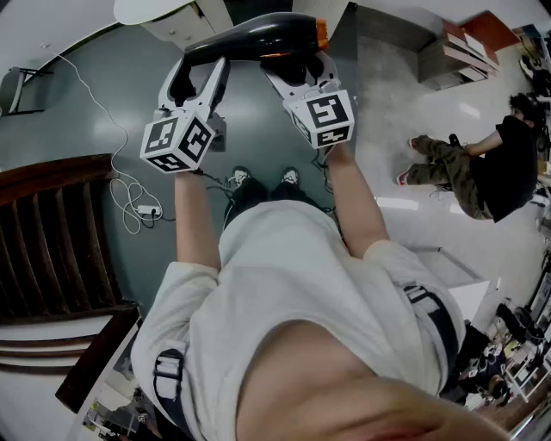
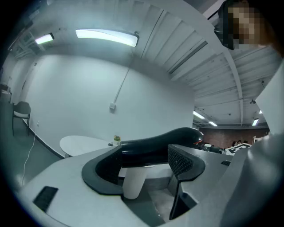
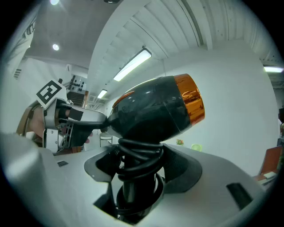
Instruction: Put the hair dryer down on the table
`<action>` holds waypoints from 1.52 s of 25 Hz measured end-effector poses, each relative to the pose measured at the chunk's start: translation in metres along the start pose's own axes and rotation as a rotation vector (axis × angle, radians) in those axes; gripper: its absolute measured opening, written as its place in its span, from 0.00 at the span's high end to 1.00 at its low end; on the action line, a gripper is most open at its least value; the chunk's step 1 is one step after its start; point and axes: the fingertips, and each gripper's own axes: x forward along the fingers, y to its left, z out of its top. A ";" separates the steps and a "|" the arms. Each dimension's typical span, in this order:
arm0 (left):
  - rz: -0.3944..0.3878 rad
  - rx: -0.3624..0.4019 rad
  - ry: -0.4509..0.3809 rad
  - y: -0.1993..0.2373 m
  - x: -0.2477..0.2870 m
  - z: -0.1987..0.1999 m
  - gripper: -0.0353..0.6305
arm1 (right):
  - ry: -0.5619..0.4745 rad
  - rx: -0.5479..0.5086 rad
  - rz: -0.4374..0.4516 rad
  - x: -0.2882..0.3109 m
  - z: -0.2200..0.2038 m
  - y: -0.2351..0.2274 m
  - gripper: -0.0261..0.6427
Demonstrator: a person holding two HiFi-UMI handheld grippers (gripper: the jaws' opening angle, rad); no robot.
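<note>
The hair dryer [image 1: 258, 36] is up in the air at the top middle of the head view, over the grey floor [image 1: 103, 112] and clear of the white desk [image 1: 146, 9]. The frame's upper edge cuts that desk down to a sliver.

On my right gripper [image 1: 299, 65] the jaws are closed round the dryer's handle, with the black cord [image 3: 137, 162] wound over it and bulging against both pads. The coils hide the handle itself almost entirely. Above them the black body fills the middle of the right gripper view, its orange ring [image 3: 191, 99] at the right.

On my left gripper [image 1: 202, 62] the jaws stand wide apart. The dryer's narrow black end lies crosswise at their tips, starting by the jaw on the left of the left gripper view and passing behind the one on the right. I cannot tell whether it touches either pad. A white cylinder [image 2: 134, 181] shows below it in the gap, and I cannot make out what it is.
</note>
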 end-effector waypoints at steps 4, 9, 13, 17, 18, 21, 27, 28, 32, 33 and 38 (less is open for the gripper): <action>-0.009 0.017 -0.013 0.019 -0.008 0.010 0.44 | -0.008 -0.005 -0.005 0.015 0.007 0.016 0.54; -0.019 0.017 -0.018 0.042 -0.016 0.012 0.44 | 0.010 -0.002 -0.017 0.030 0.007 0.035 0.54; -0.034 0.015 -0.017 0.059 -0.023 0.015 0.44 | 0.024 -0.019 -0.028 0.043 0.009 0.049 0.54; -0.046 0.004 -0.017 0.073 -0.025 0.016 0.44 | 0.037 -0.028 -0.038 0.052 0.010 0.058 0.54; -0.051 0.001 -0.017 0.077 -0.025 0.016 0.44 | 0.040 -0.030 -0.042 0.055 0.010 0.060 0.54; -0.066 -0.010 -0.017 0.090 -0.027 0.017 0.44 | 0.049 -0.041 -0.055 0.064 0.011 0.068 0.54; -0.099 -0.009 -0.006 0.125 -0.035 0.020 0.44 | 0.063 -0.046 -0.084 0.088 0.010 0.094 0.54; -0.106 -0.005 -0.003 0.130 -0.037 0.020 0.44 | 0.063 -0.046 -0.090 0.091 0.010 0.098 0.54; -0.123 0.002 -0.002 0.144 -0.039 0.023 0.44 | 0.068 -0.050 -0.103 0.102 0.010 0.108 0.54; -0.126 -0.005 -0.002 0.146 -0.038 0.024 0.44 | 0.072 -0.051 -0.106 0.103 0.011 0.108 0.54; -0.135 -0.021 -0.002 0.158 -0.028 0.025 0.44 | 0.082 -0.057 -0.111 0.117 0.012 0.106 0.54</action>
